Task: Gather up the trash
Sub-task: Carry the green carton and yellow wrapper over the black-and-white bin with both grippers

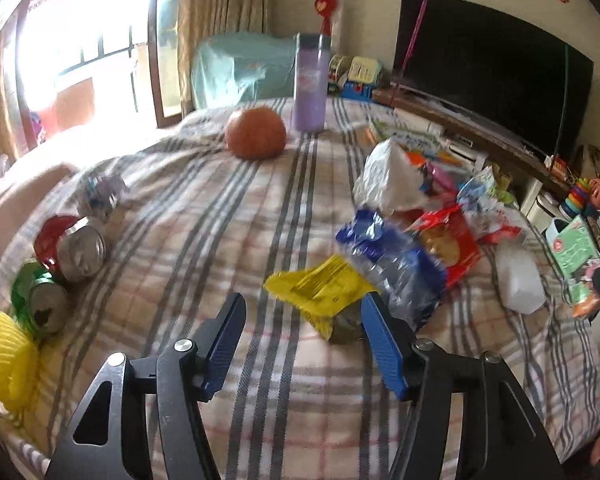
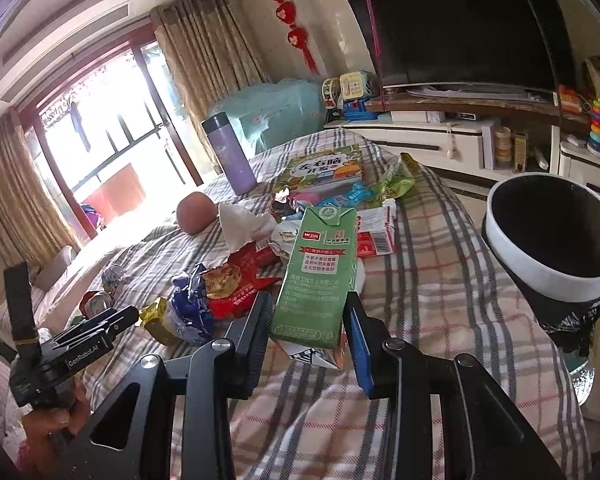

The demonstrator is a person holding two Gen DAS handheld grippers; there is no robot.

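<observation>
**Right gripper is holding a green carton over the messy table**

The right gripper (image 2: 308,340) is squeezing a green milk carton (image 2: 320,272) between its two fingers. The carton is standing up, lifted a little above the checked cloth (image 2: 440,308). Just to the right, a black bin (image 2: 556,236) with a white rim is sitting with its mouth open and tipped toward the camera.

The left gripper (image 1: 302,322) is hanging low over the cloth. Its fingers are spread wide, and nothing is being held. A yellow wrapper (image 1: 320,288) is lying between the fingertips, close to the right finger.

Right behind the yellow wrapper, a blue wrapper (image 1: 384,256) and a red snack bag (image 1: 448,244) are lying in a heap with a crumpled white tissue (image 1: 388,176). A white block (image 1: 518,280) is sitting to the right of the heap.

On the left side, two squashed cans are lying next to each other, a green can (image 1: 40,296) and a red can (image 1: 70,246). A yellow foam net (image 1: 6,354) is sitting at the near edge.

Farther back, an orange (image 1: 255,132) is resting on the cloth. A purple bottle (image 1: 311,84) is standing just behind it. A picture book (image 2: 324,168) is lying flat near the far edge.

At the very back, a big dark TV (image 1: 488,68) is standing on a shelf.
</observation>
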